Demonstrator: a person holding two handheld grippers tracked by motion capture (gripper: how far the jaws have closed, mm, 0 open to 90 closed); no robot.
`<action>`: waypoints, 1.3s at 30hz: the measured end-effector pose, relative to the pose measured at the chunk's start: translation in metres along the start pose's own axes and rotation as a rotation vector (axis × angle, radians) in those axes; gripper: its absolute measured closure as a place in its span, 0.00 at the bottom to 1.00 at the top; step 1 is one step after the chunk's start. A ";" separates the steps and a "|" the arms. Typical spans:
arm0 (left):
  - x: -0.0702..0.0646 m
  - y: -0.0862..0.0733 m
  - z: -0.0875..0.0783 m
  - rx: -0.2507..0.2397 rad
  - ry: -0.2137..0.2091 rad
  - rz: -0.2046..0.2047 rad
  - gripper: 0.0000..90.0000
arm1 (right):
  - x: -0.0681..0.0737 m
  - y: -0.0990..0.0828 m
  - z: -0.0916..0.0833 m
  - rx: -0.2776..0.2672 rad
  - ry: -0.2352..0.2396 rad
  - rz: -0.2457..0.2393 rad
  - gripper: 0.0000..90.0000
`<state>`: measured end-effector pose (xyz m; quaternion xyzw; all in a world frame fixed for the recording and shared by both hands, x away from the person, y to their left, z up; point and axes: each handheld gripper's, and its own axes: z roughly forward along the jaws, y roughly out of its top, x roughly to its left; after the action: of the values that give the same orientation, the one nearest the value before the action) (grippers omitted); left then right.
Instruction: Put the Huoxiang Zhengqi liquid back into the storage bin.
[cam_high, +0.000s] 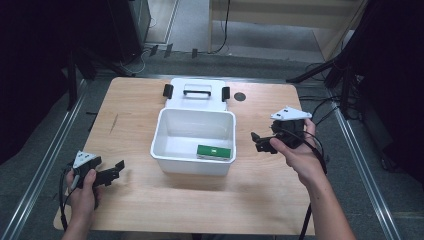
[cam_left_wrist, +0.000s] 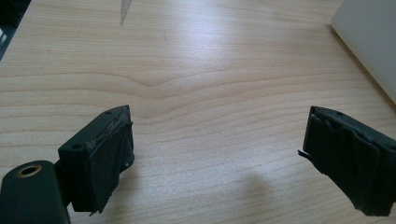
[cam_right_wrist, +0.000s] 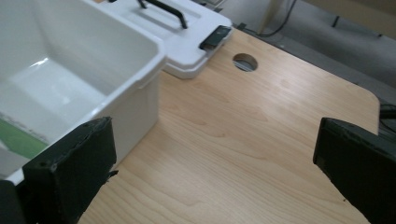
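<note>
A white plastic bin (cam_high: 165, 127) stands open in the middle of the wooden table, with a green flat box (cam_high: 214, 152) lying on its floor near the front right corner. The bin's white lid (cam_high: 197, 102), with a black handle and two black clips, lies flat just behind it. My left gripper (cam_high: 118, 170) is held low over the table's front left, open, nothing between its pads (cam_left_wrist: 109, 161). My right gripper (cam_high: 257, 141) hovers to the right of the bin, open and empty; its view shows the bin wall (cam_right_wrist: 140, 100) and a green strip of the box (cam_right_wrist: 18, 140).
A round cable hole (cam_high: 240, 96) sits in the table (cam_high: 260, 190) behind and right of the lid. Cables trail off the right edge by a dark stand. Bare wood lies in front of the bin and on both sides.
</note>
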<state>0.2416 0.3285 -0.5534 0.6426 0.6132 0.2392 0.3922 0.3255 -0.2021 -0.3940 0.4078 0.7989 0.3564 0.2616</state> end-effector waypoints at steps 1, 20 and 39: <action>0.000 0.000 0.000 -0.002 0.001 -0.001 0.10 | -0.002 -0.004 -0.001 -0.010 -0.016 0.017 0.00; -0.001 0.000 -0.001 -0.005 0.012 0.006 0.10 | -0.027 -0.095 -0.004 -0.138 -0.174 0.169 0.00; -0.003 -0.001 -0.001 -0.014 0.026 0.007 0.10 | -0.058 -0.189 -0.010 -0.155 -0.264 0.293 0.00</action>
<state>0.2397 0.3263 -0.5528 0.6389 0.6142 0.2534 0.3878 0.2609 -0.3321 -0.5280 0.5414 0.6599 0.3948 0.3399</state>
